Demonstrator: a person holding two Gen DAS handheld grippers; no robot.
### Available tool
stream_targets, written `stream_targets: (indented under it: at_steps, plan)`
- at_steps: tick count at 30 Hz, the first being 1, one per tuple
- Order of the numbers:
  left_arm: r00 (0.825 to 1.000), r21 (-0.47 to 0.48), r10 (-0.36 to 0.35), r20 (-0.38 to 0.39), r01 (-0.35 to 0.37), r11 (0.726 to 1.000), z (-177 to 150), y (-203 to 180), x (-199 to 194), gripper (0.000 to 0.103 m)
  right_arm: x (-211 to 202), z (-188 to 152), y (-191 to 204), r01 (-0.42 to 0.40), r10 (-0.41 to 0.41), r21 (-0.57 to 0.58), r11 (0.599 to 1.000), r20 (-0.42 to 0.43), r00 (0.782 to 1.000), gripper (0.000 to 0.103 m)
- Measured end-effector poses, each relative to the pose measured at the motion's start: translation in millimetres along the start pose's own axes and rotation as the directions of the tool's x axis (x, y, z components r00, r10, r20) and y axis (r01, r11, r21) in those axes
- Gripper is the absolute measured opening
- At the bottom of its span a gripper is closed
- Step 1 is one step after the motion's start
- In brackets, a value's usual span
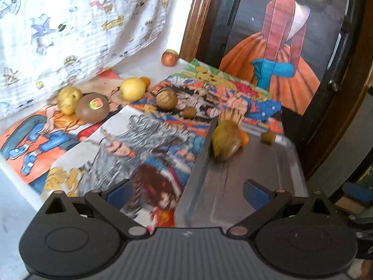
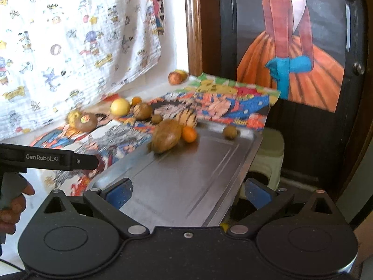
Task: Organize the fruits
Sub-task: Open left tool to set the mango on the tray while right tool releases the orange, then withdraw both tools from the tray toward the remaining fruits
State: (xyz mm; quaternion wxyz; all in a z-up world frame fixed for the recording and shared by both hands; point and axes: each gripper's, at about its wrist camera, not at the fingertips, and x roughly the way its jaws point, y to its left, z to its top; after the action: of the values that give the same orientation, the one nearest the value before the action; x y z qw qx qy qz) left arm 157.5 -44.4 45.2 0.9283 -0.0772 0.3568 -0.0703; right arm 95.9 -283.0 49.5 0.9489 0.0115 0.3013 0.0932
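A steel tray (image 1: 256,175) (image 2: 186,182) lies at the table's right end. At its far end rest a large green-brown fruit (image 1: 226,143) (image 2: 166,138), a small orange (image 1: 244,138) (image 2: 189,134) and a small kiwi (image 1: 268,137) (image 2: 230,131). My left gripper (image 1: 187,191) stands open over the tray's near left rim, holding nothing. My right gripper (image 2: 186,192) is open above the tray's near end, also holding nothing. Loose on the posters lie a stickered kiwi (image 1: 92,107) (image 2: 86,121), a yellow fruit (image 1: 132,89) (image 2: 120,107) and a brown round fruit (image 1: 166,98) (image 2: 142,111).
Farther back are a knobbly yellow fruit (image 1: 68,99), a small kiwi (image 1: 189,112) and an apple (image 1: 169,57) in the corner. A printed cloth (image 1: 70,23) hangs at the left. A dark wooden cabinet with a painting (image 1: 279,46) stands behind the tray. A hand (image 2: 14,200) holds the left gripper's handle.
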Motion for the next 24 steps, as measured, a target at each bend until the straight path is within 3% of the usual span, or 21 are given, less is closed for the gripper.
stream_targets:
  at_steps: [11,24]
  plan:
    - [0.993,0.045,0.116,-0.027,-0.114,0.992,-19.5,25.9,-21.4,0.102,11.1,-17.4,27.3,-0.108,0.099,-0.045,0.993,-0.171,0.98,0.102]
    - [0.98,-0.022,0.18,-0.084,-0.183,0.983,-33.9,72.8,-24.8,0.103,17.1,-3.7,61.0,-0.162,0.132,-0.15,0.975,-0.194,0.972,0.102]
